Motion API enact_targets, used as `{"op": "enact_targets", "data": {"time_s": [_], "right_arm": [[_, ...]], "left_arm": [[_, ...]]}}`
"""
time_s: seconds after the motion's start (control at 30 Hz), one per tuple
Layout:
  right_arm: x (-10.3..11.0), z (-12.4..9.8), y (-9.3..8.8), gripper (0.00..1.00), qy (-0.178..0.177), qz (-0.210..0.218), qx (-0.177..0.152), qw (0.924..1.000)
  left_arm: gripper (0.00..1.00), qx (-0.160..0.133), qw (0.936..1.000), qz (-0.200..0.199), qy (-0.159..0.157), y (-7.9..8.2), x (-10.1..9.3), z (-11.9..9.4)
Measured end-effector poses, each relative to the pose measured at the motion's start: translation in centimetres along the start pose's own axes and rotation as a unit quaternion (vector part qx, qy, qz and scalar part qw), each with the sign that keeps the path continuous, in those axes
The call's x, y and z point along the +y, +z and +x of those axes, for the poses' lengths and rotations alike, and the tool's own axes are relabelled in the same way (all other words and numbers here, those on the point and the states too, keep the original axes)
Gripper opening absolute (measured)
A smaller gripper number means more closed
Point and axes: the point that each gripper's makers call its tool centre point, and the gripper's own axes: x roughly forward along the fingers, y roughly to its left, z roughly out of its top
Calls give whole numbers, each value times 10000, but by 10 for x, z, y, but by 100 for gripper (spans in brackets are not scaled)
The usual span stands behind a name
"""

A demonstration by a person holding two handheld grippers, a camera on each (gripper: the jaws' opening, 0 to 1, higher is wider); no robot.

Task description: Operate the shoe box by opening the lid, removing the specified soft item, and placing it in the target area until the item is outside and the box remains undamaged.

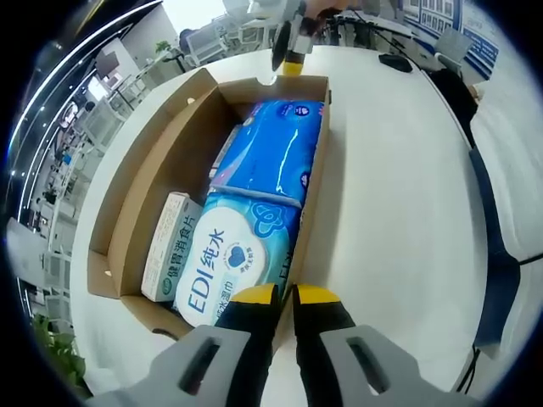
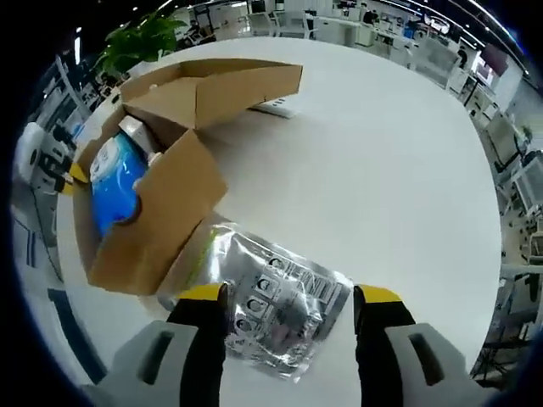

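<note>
Office desks and a potted plant [image 2: 140, 38] ring your white worktop [image 2: 382, 170]; the shoe box [image 1: 136, 212] sits on it with its lid already folded back, so opening is done. Your left claw [image 1: 284, 295] has its jaws nearly together at the near wall of the box, holding nothing that you can see; just beyond it lie a blue wipes pack [image 1: 246, 263], a second blue pack [image 1: 276, 148] and a small white carton [image 1: 170, 246], all inside. Your right claw [image 2: 288, 297] stands wide, one jaw on either side of a silver foil pouch [image 2: 271, 292] that lies on the worktop just beside the box; whether it touches the pouch, you cannot tell. Judging from that, the soft item looks already out; what remains is confirming it rests in the target area and withdrawing without knocking the cardboard.
</note>
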Motion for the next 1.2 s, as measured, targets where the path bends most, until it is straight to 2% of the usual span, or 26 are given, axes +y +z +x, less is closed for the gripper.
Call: {"op": "enact_targets", "data": {"time_s": [0.07, 0.4, 0.5, 0.67, 0.83, 0.87, 0.93, 1.07, 1.2], "right_arm": [[11, 0, 3, 65, 138, 53, -228, 9996], [35, 8, -3, 66, 250, 30, -442, 9987], [35, 7, 6, 66, 170, 124, -781, 9967], [38, 13, 4, 67, 92, 125, -856, 9962], [44, 24, -15, 68, 135, 141, -640, 9978], [41, 25, -12, 68, -25, -200, -879, 9959], [45, 23, -18, 67, -15, -119, -846, 9963], [44, 23, -17, 66, -87, -163, -960, 9952], [39, 23, -17, 64, -140, -1, -937, 9955]], "left_arm": [[6, -2, 10000, 13, 2, 0, 0, 0], [6, 5, 10000, 17, -1, 0, 0, 0], [6, 8, 10000, 19, 2, -1, 0, 0], [6, 1, 10000, 3, 6, 0, 0, 0], [6, 1, 10000, -3, 9, 0, 0, 0], [6, 1, 10000, 7, 17, 0, 0, 0], [6, 1, 10000, 29, 27, 0, -1, 0], [6, 13, 10000, 25, 24, 0, 0, 0], [6, 21, 10000, 38, 22, 0, 0, 0]]}}
